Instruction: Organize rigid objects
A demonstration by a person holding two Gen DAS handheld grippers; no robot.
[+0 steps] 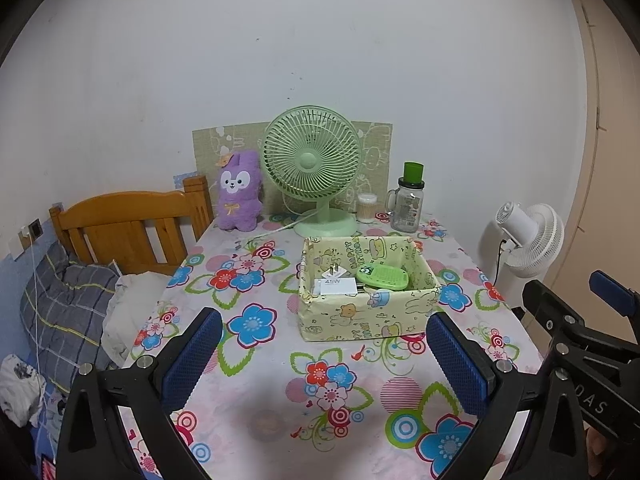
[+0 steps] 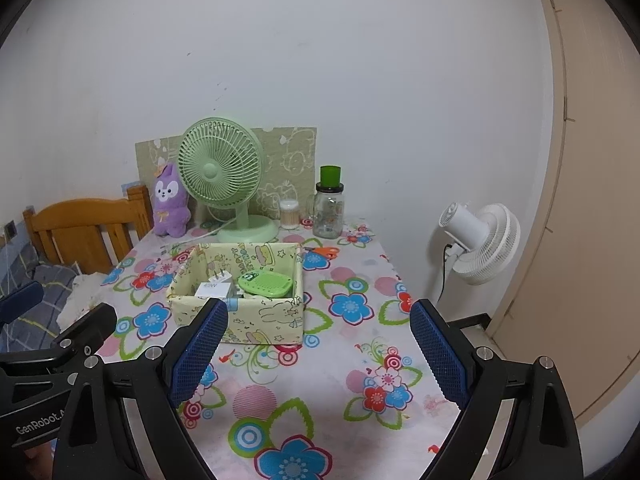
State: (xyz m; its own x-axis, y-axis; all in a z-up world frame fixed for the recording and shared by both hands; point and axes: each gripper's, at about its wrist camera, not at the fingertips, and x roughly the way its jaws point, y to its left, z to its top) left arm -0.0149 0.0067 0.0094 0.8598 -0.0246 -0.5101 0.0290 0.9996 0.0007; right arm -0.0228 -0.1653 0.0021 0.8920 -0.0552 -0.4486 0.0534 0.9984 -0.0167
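Two claws hover over the flowered surface (image 1: 256, 380), both spread wide and holding nothing: the left claw (image 1: 324, 356) and the right claw (image 2: 320, 344). Neither touches anything.

Biggest hazard is the green desk fan (image 1: 312, 160) at twelve o'clock behind the box; a reach carried too far past the box could catch its cage or its white cord (image 1: 276, 230) and tip it. Next, the glass jar with the green cap (image 1: 408, 200) at one o'clock is tall and narrow, so I judge a sideways brush would topple it.

The yellow paper-covered box (image 1: 360, 320) sits mid-surface, just ahead of both claws. It looks light; a claw descending on its rim would likely crush a wall or shove the whole box.

Inside lie the white charger (image 1: 336, 284) and the green perforated case (image 1: 384, 276), touching or nearly so. The orange-handled scissors (image 2: 324, 251) lie behind the box near the jar; being low and flat, they could slip from wide pads.
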